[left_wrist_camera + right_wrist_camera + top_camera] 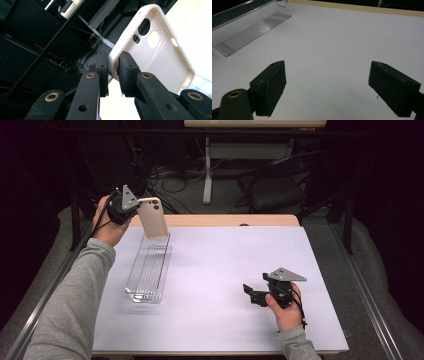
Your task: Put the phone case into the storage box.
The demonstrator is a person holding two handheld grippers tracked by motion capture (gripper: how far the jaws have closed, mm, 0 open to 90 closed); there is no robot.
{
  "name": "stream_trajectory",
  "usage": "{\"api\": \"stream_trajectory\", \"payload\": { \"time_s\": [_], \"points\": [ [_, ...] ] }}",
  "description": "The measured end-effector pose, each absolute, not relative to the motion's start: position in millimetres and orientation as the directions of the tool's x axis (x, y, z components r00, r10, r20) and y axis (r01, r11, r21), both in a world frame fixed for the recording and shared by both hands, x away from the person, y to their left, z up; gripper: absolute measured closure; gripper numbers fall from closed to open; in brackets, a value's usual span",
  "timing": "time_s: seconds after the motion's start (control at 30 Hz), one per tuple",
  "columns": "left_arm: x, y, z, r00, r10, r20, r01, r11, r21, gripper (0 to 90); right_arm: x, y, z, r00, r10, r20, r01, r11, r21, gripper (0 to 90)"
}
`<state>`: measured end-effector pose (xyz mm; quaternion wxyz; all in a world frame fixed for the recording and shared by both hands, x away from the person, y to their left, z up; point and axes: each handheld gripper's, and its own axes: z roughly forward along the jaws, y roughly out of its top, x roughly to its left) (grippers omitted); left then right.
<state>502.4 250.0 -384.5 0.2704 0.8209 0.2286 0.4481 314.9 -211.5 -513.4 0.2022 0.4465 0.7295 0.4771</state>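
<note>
A cream phone case (153, 218) hangs in the air above the far end of a clear plastic tray (148, 270) on the left of the white table. My left gripper (134, 205) is shut on the case's edge. In the left gripper view the case (160, 52) shows its hollow inside and camera holes, its rim pinched between the two black pads, left gripper (113, 72). My right gripper (254, 294) rests low over the white surface at the right front, open. In the right gripper view my right gripper (334, 87) has wide-apart jaws with nothing between them, and the tray (249, 31) lies at the upper left.
The white sheet (225, 270) covers most of a wooden table (225, 220). Behind the table stand a dark chair (277, 190), a desk leg (207, 170) and loose cables on the floor. A metal rail (370, 305) runs along the right side.
</note>
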Motion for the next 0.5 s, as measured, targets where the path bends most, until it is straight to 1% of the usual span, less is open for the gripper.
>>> {"api": "stream_trajectory", "payload": {
  "time_s": [0.17, 0.5],
  "points": [
    [506.7, 249.2, -389.9, 0.497, 0.618, 0.610, 0.141, -0.751, 0.646, 79.4, 315.0, -212.7, -513.6, -0.515, 0.846, 0.135, 0.457, 0.138, 0.879, 13.9],
    [510.8, 241.2, -405.3, 0.507, 0.582, 0.636, 0.127, -0.780, 0.613, 79.4, 315.2, -212.5, -514.0, -0.516, 0.846, 0.133, 0.460, 0.142, 0.877, 13.9]
  ]
}}
